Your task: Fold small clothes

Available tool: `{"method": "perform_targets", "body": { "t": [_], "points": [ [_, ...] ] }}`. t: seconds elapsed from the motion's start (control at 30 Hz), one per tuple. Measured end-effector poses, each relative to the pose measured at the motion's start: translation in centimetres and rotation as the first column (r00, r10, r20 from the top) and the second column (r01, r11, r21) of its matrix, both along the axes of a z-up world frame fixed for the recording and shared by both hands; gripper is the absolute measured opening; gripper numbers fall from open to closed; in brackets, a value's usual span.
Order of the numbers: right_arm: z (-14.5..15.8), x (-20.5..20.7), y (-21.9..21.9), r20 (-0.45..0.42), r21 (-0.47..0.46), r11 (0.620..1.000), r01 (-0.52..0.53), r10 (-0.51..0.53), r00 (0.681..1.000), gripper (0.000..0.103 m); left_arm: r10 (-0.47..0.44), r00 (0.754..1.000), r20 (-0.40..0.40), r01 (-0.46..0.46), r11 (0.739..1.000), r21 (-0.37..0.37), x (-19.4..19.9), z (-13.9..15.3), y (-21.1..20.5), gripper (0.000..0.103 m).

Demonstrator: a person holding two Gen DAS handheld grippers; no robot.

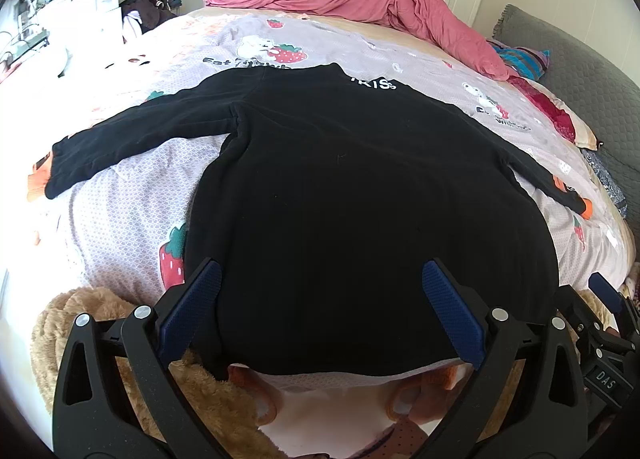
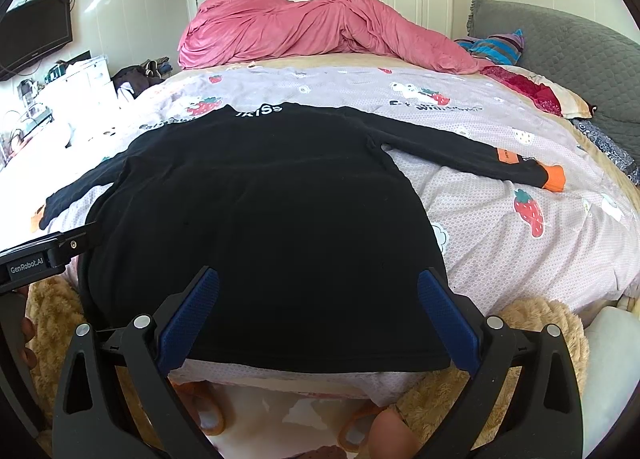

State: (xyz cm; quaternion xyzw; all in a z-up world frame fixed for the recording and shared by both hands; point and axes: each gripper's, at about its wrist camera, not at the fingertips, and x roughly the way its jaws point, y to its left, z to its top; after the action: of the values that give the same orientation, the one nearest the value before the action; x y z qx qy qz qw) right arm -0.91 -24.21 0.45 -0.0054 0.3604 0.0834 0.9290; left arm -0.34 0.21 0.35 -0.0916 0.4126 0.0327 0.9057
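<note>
Both tools (image 1: 320, 307) (image 2: 318, 315) spread wide, empty, at shirt (image 1: 340, 199) hem just ahead; could pinch sheet (image 2: 500, 259) beneath, dragging it into fold.

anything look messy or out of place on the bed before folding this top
The black long-sleeved top lies flat, sleeves spread, hem at the bed's near edge. The one untidy thing is the pink duvet, heaped in a crumpled mound at the far side, clear of the top. Both grippers are open, holding nothing.
</note>
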Motion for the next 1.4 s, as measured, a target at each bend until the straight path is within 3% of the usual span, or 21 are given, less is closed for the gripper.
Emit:
{"method": "perform_targets", "body": {
  "t": [0.97,1.4],
  "points": [
    [0.4,0.4,0.1,-0.001,0.006,1.000,-0.014,0.014,1.000,0.099,0.000,1.000,0.005,0.000,1.000,0.000,0.5,0.2,-0.1,0.095],
    [2.0,3.0,-0.4,0.027,0.021,1.000,-0.003,0.003,1.000,0.099,-0.019,0.999,0.029,0.019,1.000,0.014,3.3,1.4,-0.7,0.095]
  ]
}}
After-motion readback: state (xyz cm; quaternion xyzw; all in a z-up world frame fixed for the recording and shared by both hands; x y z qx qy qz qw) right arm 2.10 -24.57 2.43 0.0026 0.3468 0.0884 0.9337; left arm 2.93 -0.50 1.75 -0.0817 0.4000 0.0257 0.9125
